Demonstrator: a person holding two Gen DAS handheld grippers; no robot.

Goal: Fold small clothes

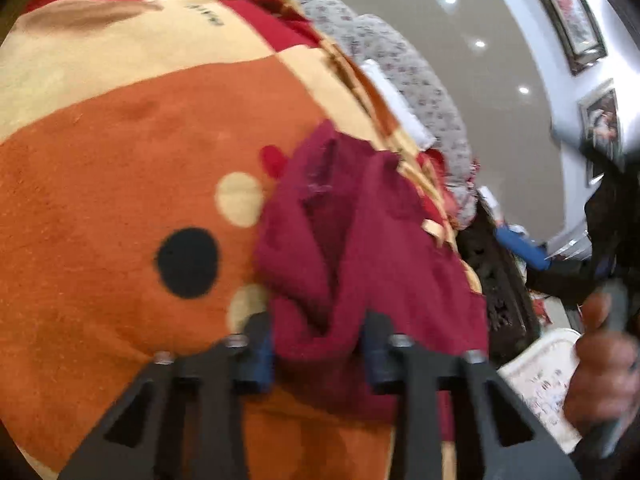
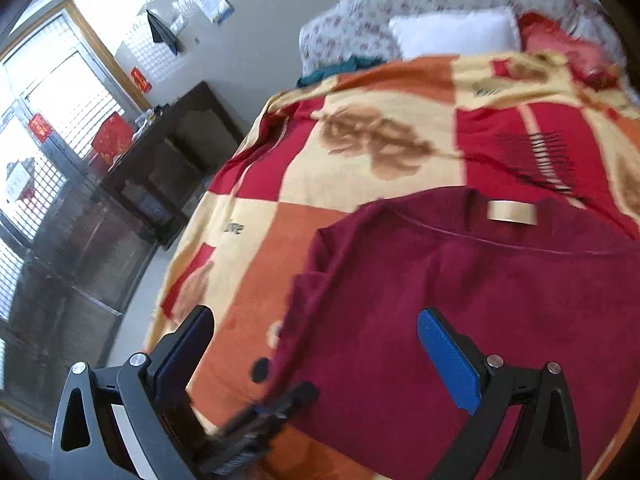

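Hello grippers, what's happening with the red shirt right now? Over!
Left gripper closed on bunched red shirt edge. Right gripper open above it. Shirt on blanket. Nothing blocking.

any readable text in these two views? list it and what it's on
None can be read for certain.
Dark lettering on the blanket: blurred; more of it also blurred.
Tan neck label on the maroon sweater: blank or blurred.
Red window signs: too small.

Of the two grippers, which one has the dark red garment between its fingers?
The left gripper: a bunched fold of the garment sits between its fingers. The right gripper stands wide open above the cloth.
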